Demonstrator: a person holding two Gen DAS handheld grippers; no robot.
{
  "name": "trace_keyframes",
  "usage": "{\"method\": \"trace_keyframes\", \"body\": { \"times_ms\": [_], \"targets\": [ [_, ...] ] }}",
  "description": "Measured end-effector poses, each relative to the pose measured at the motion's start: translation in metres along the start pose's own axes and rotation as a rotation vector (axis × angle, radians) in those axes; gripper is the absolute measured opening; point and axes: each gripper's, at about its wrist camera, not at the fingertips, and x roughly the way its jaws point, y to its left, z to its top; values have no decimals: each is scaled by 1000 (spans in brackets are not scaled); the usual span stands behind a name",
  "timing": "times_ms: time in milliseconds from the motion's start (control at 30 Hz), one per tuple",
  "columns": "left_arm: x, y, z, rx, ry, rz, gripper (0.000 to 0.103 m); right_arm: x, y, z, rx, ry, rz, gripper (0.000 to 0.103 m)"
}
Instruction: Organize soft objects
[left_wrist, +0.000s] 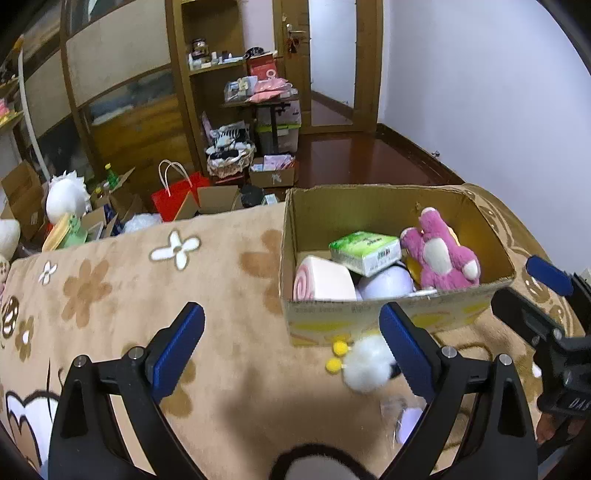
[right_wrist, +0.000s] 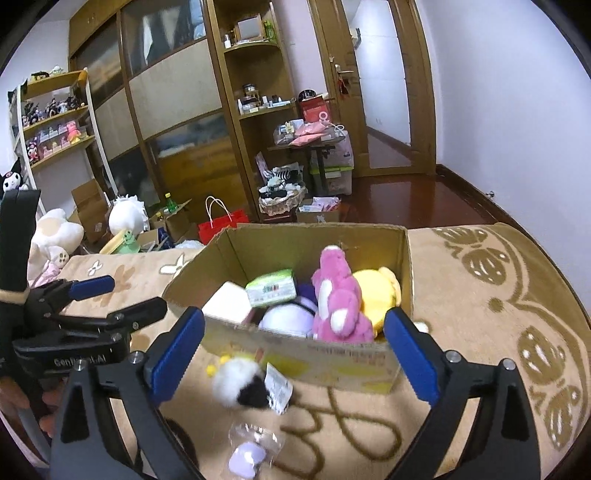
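A cardboard box (left_wrist: 388, 317) (right_wrist: 332, 365) stands on the tan flowered blanket. It holds a pink plush bear (left_wrist: 439, 254) (right_wrist: 340, 295), a green tissue pack (left_wrist: 364, 251) (right_wrist: 271, 286), a pink swirl roll cushion (left_wrist: 321, 278), a pale purple plush (right_wrist: 288, 317) and a yellow plush (right_wrist: 376, 291). A small white and black plush (left_wrist: 365, 362) (right_wrist: 240, 380) lies on the blanket in front of the box. A small purple item in clear wrap (right_wrist: 247, 450) lies nearer me. My left gripper (left_wrist: 291, 350) and right gripper (right_wrist: 295, 350) are both open and empty, above the blanket before the box.
The right gripper also shows at the right edge of the left wrist view (left_wrist: 546, 306); the left gripper also shows at the left of the right wrist view (right_wrist: 92, 306). Beyond the bed are open boxes, a red bag (left_wrist: 173, 199), plush toys, shelves and a door.
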Motion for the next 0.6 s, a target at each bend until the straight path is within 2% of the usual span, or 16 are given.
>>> {"method": "trace_keyframes", "body": {
  "times_ms": [333, 600],
  "targets": [
    [-27, -9, -18, 34, 18, -23, 95, -23, 14, -25, -1, 46, -11, 102],
    [-34, -9, -30, 47, 41, -19, 95, -28, 23, -42, -11, 91, -7, 102]
  ]
}}
